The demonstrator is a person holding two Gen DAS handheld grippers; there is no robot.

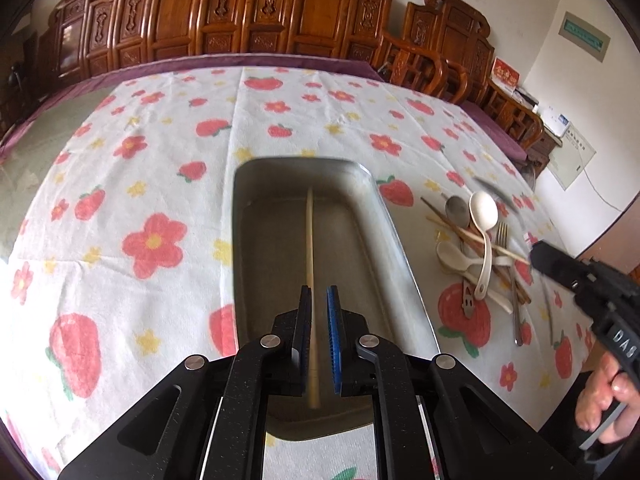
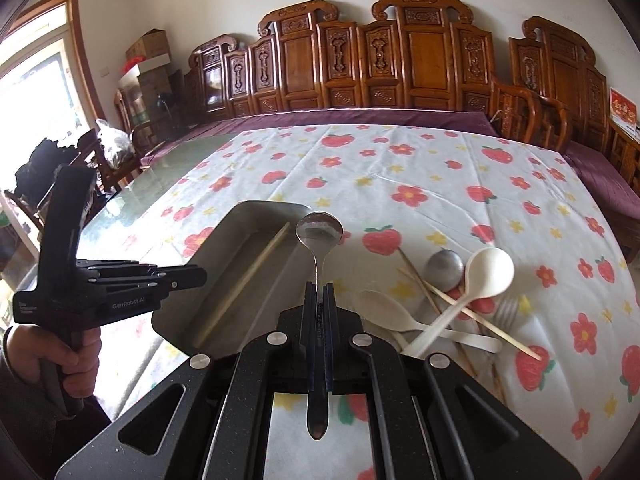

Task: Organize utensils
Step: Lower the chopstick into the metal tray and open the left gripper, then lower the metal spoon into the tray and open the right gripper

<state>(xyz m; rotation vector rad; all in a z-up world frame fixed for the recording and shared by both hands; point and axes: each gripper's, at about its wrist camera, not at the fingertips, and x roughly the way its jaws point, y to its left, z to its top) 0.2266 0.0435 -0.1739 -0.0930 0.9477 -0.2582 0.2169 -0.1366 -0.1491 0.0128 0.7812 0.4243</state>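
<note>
A metal tray [image 1: 400,248] lies on the flowered tablecloth with one wooden chopstick [image 1: 310,248] lying in it. My left gripper [image 1: 319,294] hovers over the tray's near end, its jaws slightly apart, the chopstick seen between them below. My right gripper [image 2: 319,290] is shut on a metal spoon [image 2: 319,230], bowl forward, held above the tray's right rim [image 2: 296,248]. The chopstick also shows in the right wrist view [image 2: 244,280]. A pile of utensils lies right of the tray: white spoons [image 1: 483,216] [image 2: 486,272], a metal spoon [image 2: 443,268], a fork [image 1: 502,236], chopsticks [image 2: 480,314].
Carved wooden benches [image 2: 400,64] with purple cushions line the far side of the table. The bare glass tabletop [image 2: 132,200] shows left of the cloth. Boxes [image 2: 148,48] and chairs stand by the window at left.
</note>
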